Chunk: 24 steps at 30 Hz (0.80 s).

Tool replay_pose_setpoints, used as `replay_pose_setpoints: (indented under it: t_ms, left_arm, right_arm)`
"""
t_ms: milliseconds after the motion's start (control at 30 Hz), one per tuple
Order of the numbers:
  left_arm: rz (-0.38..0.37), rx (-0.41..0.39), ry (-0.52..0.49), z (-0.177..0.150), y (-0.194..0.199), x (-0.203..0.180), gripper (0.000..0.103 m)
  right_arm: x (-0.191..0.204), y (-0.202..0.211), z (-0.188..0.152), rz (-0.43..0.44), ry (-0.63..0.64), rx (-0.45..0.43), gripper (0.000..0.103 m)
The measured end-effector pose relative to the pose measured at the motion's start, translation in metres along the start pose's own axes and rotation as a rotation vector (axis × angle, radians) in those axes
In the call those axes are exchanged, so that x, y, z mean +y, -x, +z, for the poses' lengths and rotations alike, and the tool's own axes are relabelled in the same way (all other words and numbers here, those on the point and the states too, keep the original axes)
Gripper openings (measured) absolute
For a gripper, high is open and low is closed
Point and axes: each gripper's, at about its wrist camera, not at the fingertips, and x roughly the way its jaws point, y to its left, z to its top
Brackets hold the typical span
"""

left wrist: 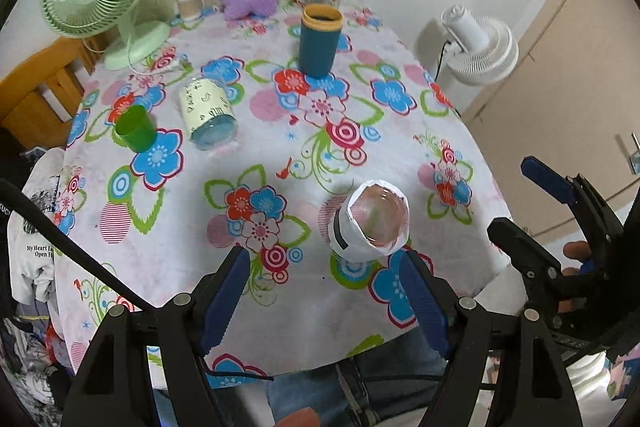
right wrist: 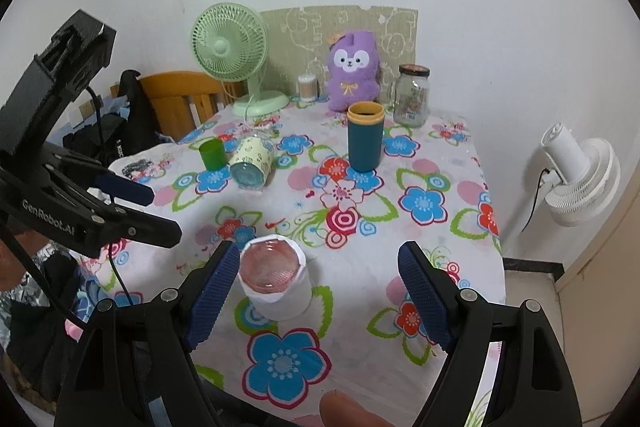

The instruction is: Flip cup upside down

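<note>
We see a table covered with a flowered cloth [right wrist: 420, 267], viewed from both wrist cameras. Near its front edge stands the cup [right wrist: 275, 283], a clear glass wrapped in white paper, upright with its mouth facing up; in the left wrist view the same cup [left wrist: 370, 223] appears just beyond the right-hand finger. The right gripper [right wrist: 316, 287] has its blue-padded fingers spread wide apart, and the cup stands between them, just beside the left-hand pad [right wrist: 212, 299], though we cannot tell whether they touch. The left gripper [left wrist: 326, 297] is likewise spread wide and holds nothing; the cup stands ahead of it, toward its right-hand pad [left wrist: 424, 301]. Farther back on the cloth we find a small green cup [right wrist: 213, 154] standing upright, a pale patterned cup [right wrist: 253, 167] lying on its side just beside it, and a tall teal tumbler [right wrist: 365, 137] with a yellow rim. Along the wall stand a green desk fan [right wrist: 236, 55], a purple plush toy [right wrist: 354, 71] and a glass jar [right wrist: 412, 95]. A white fan [right wrist: 580, 179] is off the table at right.
</note>
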Motion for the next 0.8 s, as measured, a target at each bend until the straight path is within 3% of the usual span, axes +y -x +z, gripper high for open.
replay_pose_setpoints:
  t_ms: [533, 800]
  left_arm:
    - [0.079, -0.303, 0.082, -0.034, 0.032, 0.003, 0.080]
    - [0.213, -0.478, 0.115, -0.061, 0.045, 0.000, 0.082]
  right_arm:
    - [0.029, 0.029, 0.000, -0.025, 0.044, -0.073, 0.083]
    - [0.033, 0.048, -0.005, -0.006, 0.018, -0.113, 0.084]
